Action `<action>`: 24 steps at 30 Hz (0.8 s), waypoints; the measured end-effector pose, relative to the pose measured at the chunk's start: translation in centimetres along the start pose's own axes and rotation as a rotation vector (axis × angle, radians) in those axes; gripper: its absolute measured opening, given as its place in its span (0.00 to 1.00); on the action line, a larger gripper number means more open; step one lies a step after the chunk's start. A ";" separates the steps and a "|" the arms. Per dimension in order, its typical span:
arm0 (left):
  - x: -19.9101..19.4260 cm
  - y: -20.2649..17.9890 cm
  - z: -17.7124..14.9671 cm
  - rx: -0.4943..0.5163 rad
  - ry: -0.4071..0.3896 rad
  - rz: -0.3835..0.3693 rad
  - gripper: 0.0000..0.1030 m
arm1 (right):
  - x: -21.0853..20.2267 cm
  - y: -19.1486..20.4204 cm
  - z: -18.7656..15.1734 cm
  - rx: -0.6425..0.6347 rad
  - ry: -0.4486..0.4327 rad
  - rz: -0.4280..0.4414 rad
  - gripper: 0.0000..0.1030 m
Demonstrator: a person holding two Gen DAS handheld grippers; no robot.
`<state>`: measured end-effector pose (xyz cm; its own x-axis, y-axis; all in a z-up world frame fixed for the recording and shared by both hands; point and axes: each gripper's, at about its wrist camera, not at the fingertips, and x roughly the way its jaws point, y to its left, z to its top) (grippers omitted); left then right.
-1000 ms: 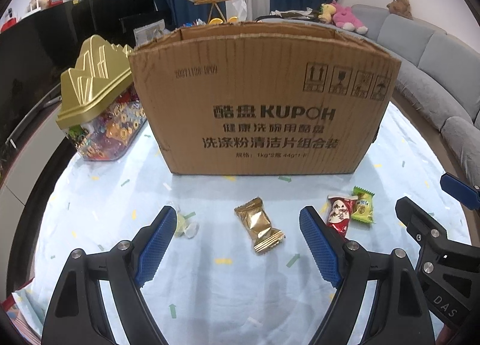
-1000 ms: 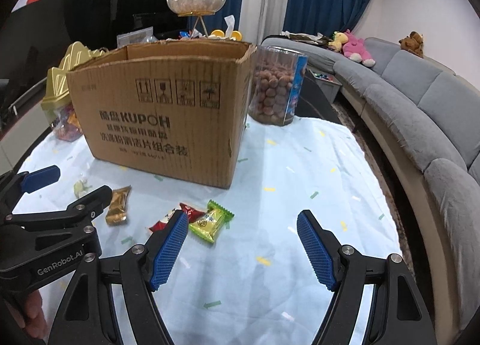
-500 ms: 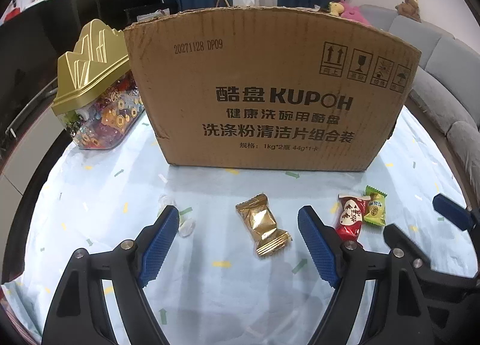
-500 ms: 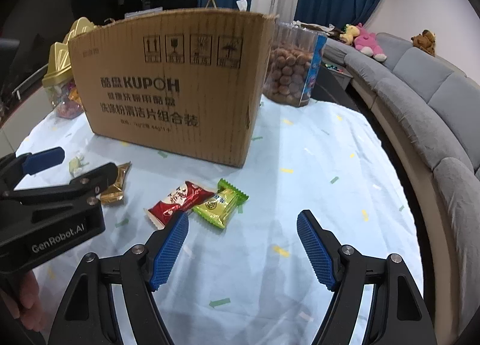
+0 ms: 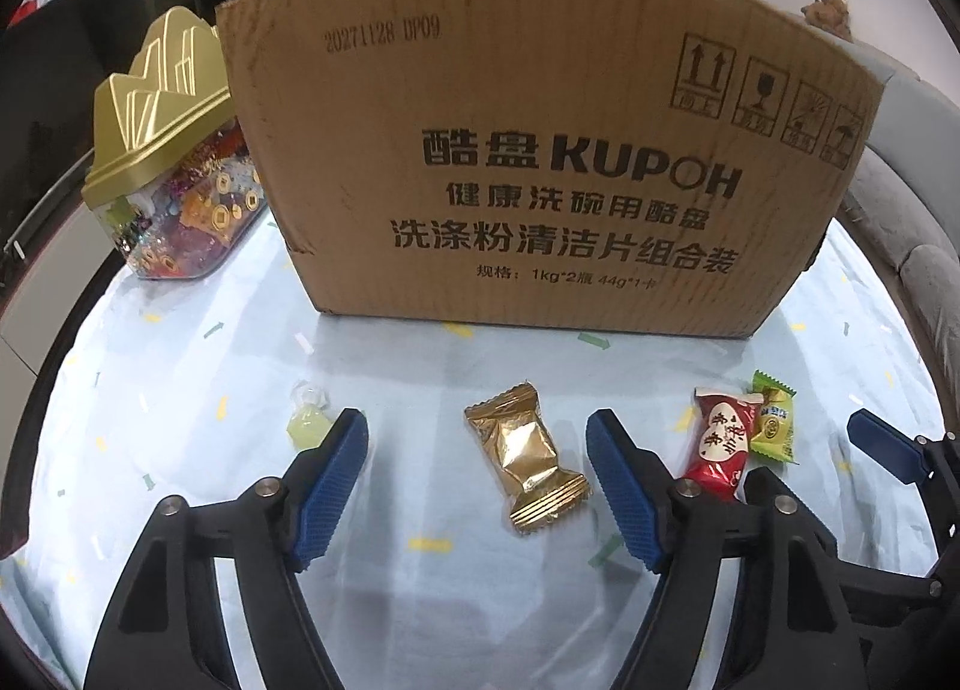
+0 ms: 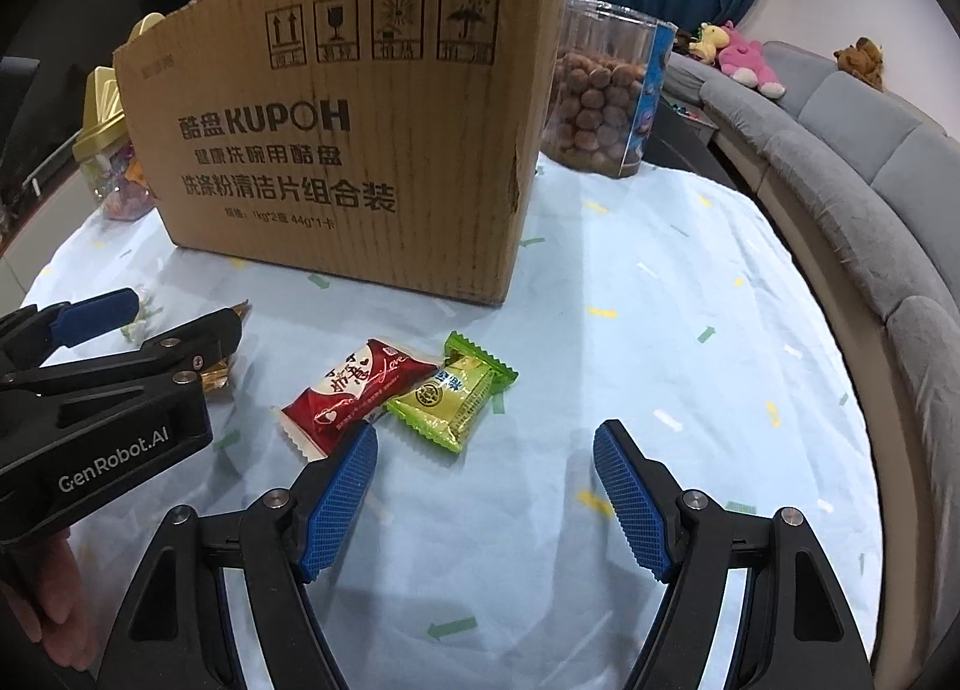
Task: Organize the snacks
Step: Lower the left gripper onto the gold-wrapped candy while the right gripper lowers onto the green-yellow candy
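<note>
A gold-wrapped candy point(image 5: 528, 462) lies on the pale blue tablecloth between the fingers of my left gripper point(image 5: 477, 450). Its jaws are closing, and the pads stand clear of the wrapper on both sides. A red candy point(image 6: 360, 387) and a green candy point(image 6: 453, 396) lie side by side just ahead of my right gripper point(image 6: 486, 438). That gripper is open with nothing between its fingers, and its left fingertip is next to the red wrapper's end. A small pale yellow candy point(image 5: 307, 420) lies beside the left gripper's left finger. The cardboard box point(image 5: 540, 150) stands behind all the candies.
A gold-lidded jar of sweets point(image 5: 174, 180) stands left of the box. A clear tub of brown balls point(image 6: 606, 96) stands behind its right corner. A grey sofa point(image 6: 870, 180) curves along the right. A hand point(image 6: 60, 600) holds the left gripper's handle.
Both grippers have come down and forward toward the table, so the box looks larger. The left jaws have narrowed around the gold candy. The right jaws keep their width.
</note>
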<state>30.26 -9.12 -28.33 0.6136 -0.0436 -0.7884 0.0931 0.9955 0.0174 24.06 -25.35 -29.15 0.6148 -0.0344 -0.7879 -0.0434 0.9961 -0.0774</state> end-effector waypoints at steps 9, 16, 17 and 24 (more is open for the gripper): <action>1.3 0.3 0.0 -0.006 0.017 -0.016 0.69 | 1.0 -0.4 0.3 0.040 0.007 0.014 0.73; 2.1 0.0 0.1 -0.015 0.024 -0.035 0.62 | 1.4 -0.3 0.7 0.048 0.012 0.023 0.69; 2.2 0.1 0.2 -0.018 0.026 -0.038 0.61 | 1.4 -0.3 0.7 0.048 0.012 0.024 0.68; 2.7 0.4 -0.1 0.012 0.031 -0.022 0.56 | 1.7 0.0 1.2 0.030 0.005 0.027 0.64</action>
<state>31.90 -8.85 -30.54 0.5868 -0.0623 -0.8073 0.1158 0.9932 0.0075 26.00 -25.31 -29.73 0.6098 -0.0075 -0.7925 -0.0368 0.9986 -0.0378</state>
